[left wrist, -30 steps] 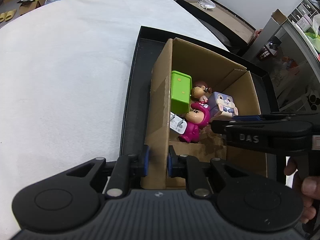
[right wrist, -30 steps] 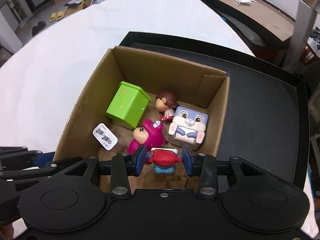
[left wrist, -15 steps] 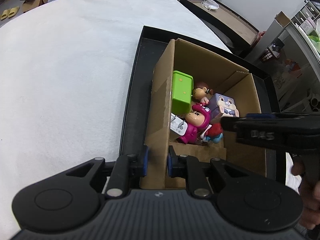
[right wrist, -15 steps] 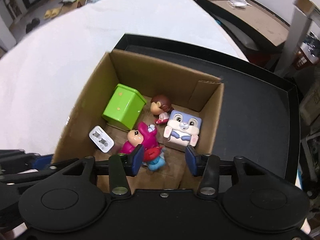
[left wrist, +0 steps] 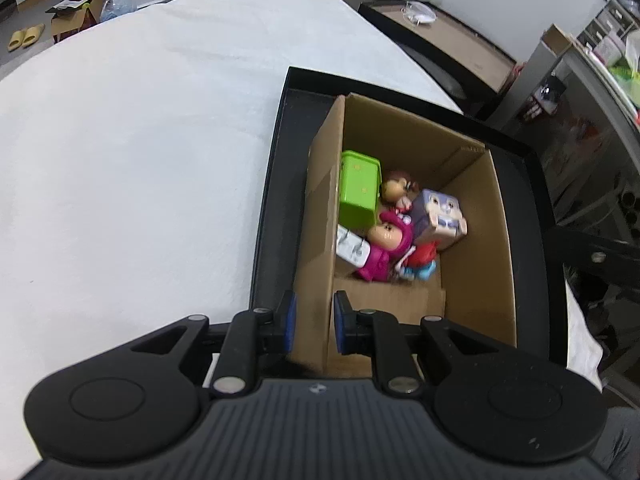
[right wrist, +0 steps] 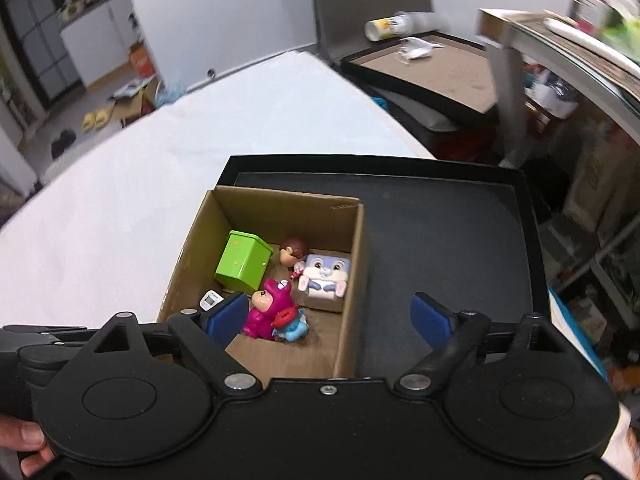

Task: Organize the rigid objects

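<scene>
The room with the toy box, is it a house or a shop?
Probably a home or workroom: yellow slippers lie on the floor, cluttered shelves stand nearby, and the cardboard box sits on a white-covered table.

- The cardboard box (right wrist: 352,280) is plain brown; the left gripper (left wrist: 312,322), black with blue pads, has its near wall between its jaws.
- The tray (right wrist: 460,220) is matte black, on a white cloth (left wrist: 140,140).
- Ahead of the right gripper (right wrist: 332,316), black with blue pads (right wrist: 226,314), lies a lime-green block (right wrist: 242,266) with small yellow dots.
- Just past its left jaw: a magenta-hooded figure (right wrist: 270,312) and a red and light-blue toy (right wrist: 290,322).
- Further ahead: a lilac and white bunny cube (right wrist: 326,280) and a brown-haired figure (right wrist: 292,252).
- A white charger (left wrist: 352,248) lies beside the magenta figure.
</scene>
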`<state>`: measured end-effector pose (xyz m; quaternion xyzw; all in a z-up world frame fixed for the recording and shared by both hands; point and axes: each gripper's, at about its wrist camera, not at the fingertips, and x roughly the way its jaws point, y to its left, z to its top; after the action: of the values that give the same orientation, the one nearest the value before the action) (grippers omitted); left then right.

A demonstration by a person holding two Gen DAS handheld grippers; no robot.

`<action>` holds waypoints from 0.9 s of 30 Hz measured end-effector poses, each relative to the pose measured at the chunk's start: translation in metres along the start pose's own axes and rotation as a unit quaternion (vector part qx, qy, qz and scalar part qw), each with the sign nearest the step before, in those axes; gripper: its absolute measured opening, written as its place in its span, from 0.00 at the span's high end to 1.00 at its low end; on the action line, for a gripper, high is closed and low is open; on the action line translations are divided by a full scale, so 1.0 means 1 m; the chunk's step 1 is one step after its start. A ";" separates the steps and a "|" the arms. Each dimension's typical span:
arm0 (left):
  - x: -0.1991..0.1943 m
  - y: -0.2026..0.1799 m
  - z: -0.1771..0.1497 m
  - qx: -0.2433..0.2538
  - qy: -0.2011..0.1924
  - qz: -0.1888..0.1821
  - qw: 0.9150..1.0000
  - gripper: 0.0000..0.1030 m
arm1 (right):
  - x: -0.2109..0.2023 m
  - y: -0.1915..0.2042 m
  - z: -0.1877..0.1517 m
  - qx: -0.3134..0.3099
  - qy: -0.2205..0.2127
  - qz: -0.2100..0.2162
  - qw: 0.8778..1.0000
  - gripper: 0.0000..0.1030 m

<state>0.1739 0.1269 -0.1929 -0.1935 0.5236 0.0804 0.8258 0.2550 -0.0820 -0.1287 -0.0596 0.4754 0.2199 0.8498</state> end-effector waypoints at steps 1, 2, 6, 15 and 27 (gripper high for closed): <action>-0.003 -0.002 -0.001 0.004 0.006 0.007 1.000 0.81 | -0.004 -0.003 -0.002 0.007 -0.002 0.002 1.000 0.14; -0.006 -0.004 -0.002 0.008 0.009 0.011 1.000 0.76 | -0.010 -0.007 -0.005 0.014 -0.005 0.004 1.000 0.13; -0.029 -0.015 -0.004 0.021 0.002 0.024 0.999 0.59 | -0.031 -0.021 -0.013 0.042 -0.025 0.007 0.999 0.07; -0.095 -0.054 -0.010 0.073 -0.044 0.034 0.996 0.34 | -0.081 -0.048 -0.028 0.086 -0.069 0.011 0.994 0.00; -0.151 -0.086 -0.033 0.116 -0.071 0.042 0.990 0.24 | -0.131 -0.056 -0.047 0.095 -0.096 0.029 0.990 0.00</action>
<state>0.1090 0.0461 -0.0495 -0.0682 0.4771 0.0670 0.8736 0.1834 -0.1881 -0.0511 0.0563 0.4116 0.2034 0.8866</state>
